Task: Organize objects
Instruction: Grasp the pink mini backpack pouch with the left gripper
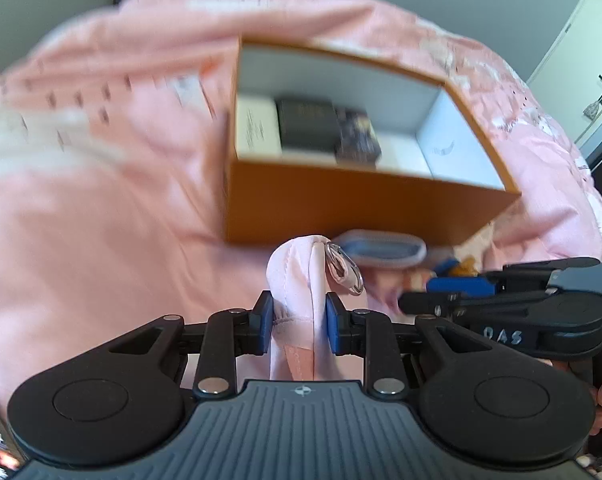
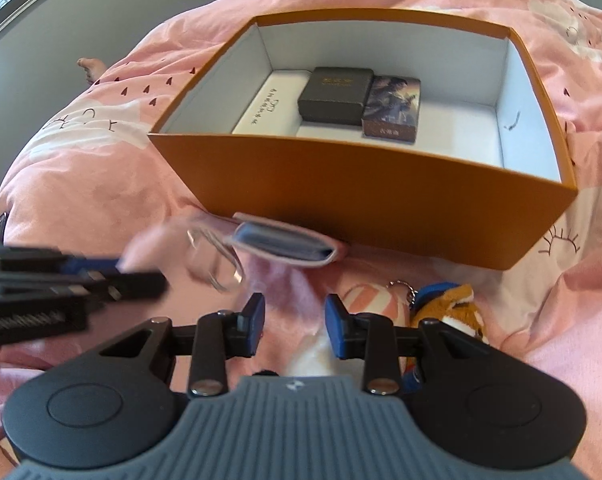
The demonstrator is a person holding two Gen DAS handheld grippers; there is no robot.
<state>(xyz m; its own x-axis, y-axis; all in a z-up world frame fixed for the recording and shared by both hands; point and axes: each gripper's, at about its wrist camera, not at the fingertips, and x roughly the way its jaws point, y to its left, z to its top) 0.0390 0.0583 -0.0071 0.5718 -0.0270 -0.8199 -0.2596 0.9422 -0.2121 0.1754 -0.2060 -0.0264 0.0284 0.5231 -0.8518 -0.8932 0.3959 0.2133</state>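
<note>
Risk is noted that the pink pouch, clamped in the left gripper just before the orange box on the bed, slips by its soft fabric, while the right gripper is held apart, empty.

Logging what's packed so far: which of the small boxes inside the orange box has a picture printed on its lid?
The rightmost one, the picture box. The dark grey box beside it and the long white box on the left carry only lettering.
</note>
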